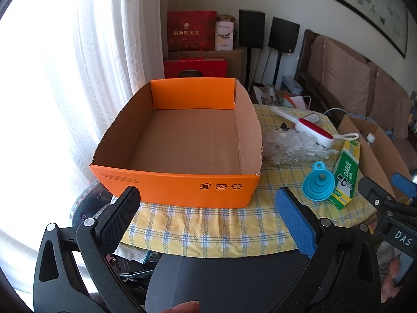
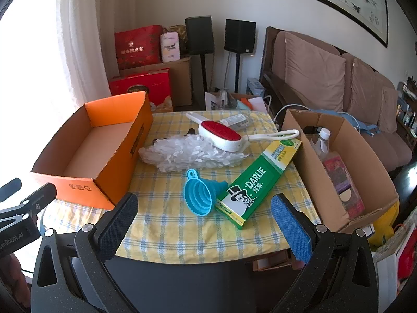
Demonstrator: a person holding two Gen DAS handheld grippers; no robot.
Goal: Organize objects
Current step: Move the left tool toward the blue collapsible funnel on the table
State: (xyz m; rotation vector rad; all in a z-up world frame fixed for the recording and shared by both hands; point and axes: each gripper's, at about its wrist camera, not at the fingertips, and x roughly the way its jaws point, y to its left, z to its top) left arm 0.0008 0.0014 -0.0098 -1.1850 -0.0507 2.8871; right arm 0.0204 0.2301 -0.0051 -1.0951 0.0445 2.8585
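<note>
The right gripper [image 2: 204, 217] hangs above the near table edge, jaws wide apart and empty. On the checked tablecloth [image 2: 182, 232], a blue funnel [image 2: 199, 195] touches the green toothpaste box [image 2: 258, 180]. The empty orange box [image 2: 104, 180] stands left; a white duster [image 2: 182, 154] and lint brush [image 2: 221, 135] lie farther back.

Strong daylight through a white sheer curtain [image 2: 78, 52] at 9 o'clock, blown out. Cream wall [image 2: 234, 5] behind, with a framed ink painting [image 2: 338, 0] at 1 o'clock. Brown sofa [image 2: 325, 83] with cushions along the wall at 3 o'clock. Two black speakers [image 2: 239, 36] on stands at 12 o'clock. Counter carries a yellow checked cloth [image 2: 182, 229].
</note>
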